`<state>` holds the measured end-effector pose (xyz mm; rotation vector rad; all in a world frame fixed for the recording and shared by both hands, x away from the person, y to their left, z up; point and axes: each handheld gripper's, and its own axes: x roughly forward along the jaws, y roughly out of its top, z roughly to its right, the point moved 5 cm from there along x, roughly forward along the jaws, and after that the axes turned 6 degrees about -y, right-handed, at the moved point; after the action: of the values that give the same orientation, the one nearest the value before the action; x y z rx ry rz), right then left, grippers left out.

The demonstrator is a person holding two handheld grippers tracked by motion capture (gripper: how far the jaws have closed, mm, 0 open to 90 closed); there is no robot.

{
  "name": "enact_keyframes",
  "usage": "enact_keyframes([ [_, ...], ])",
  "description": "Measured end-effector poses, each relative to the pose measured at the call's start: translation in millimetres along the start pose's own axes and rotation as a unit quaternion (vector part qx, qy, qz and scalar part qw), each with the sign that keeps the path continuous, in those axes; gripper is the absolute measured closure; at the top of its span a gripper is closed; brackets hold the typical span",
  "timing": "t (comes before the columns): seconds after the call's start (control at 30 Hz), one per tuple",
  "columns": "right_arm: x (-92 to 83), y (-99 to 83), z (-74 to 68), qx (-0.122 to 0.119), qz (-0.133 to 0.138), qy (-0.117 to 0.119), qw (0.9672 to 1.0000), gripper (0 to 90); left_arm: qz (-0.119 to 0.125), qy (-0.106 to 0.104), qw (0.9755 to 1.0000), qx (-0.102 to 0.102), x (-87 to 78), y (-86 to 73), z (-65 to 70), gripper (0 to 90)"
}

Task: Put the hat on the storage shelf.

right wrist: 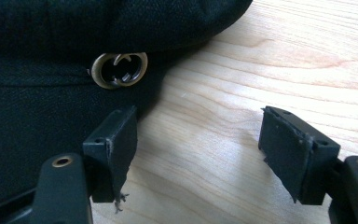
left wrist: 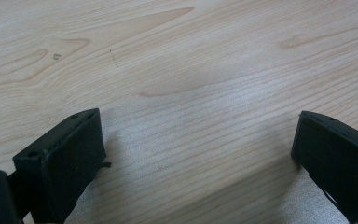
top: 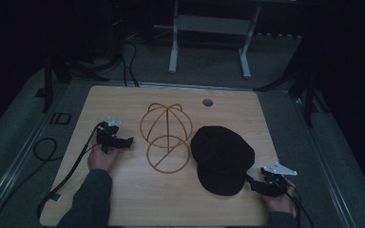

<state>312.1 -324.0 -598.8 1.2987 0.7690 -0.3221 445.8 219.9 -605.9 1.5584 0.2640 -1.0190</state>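
Observation:
A black cap point(top: 222, 159) lies flat on the wooden table point(top: 123, 199), right of centre, brim toward the front edge. Its brass interlocked-ring emblem point(right wrist: 120, 70) faces the right gripper view. My right gripper point(top: 250, 181) rests at the cap's front right, open; in the right gripper view point(right wrist: 198, 121) one jaw stands over the cap's point(right wrist: 37, 116) edge and the other over bare wood, with nothing pinched. A gold wire hat stand point(top: 166, 137) sits mid-table. My left gripper point(top: 127, 141) lies just left of it, pointing at it, open point(left wrist: 198, 135) over bare wood.
A round grommet hole point(top: 207, 102) lies near the table's far edge. Cables point(top: 66, 175) trail from the left gripper off the table's left side. A white frame point(top: 209, 28) stands on the floor beyond the table, in a dark room.

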Motion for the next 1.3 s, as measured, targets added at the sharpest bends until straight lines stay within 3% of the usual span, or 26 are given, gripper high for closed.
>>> enact_keyframes([
  [0.23,0.4,0.9,-0.4,0.005,-0.004,-0.005,1.0000,28.1,0.000,0.000,1.0000,0.000,0.0,0.0,0.0,2.2],
  [0.43,1.6,5.1,1.3,-0.007,-0.027,0.004,0.9996,26.9,0.000,0.000,1.0000,0.000,0.0,0.0,0.0,2.2],
  [0.57,2.4,10.8,2.2,-0.017,-0.062,0.008,0.9979,27.1,0.000,0.000,1.0000,0.000,0.1,0.0,0.0,2.2],
  [0.7,1.8,13.6,3.7,-0.030,-0.074,0.021,0.9966,35.3,0.000,0.001,1.0000,-0.001,0.3,0.3,-0.1,2.2],
  [0.77,1.1,15.3,3.5,-0.048,-0.079,0.032,0.9952,38.7,0.000,0.001,1.0000,-0.001,0.3,0.3,0.0,2.2],
  [1.07,-10.4,27.9,0.4,-0.121,-0.090,0.042,0.9877,40.3,0.000,0.001,1.0000,-0.001,0.3,0.3,0.0,2.2],
  [1.3,-25.1,39.7,3.5,-0.144,-0.086,0.058,0.9842,41.7,0.001,0.001,1.0000,-0.002,0.4,0.4,0.1,2.2],
])
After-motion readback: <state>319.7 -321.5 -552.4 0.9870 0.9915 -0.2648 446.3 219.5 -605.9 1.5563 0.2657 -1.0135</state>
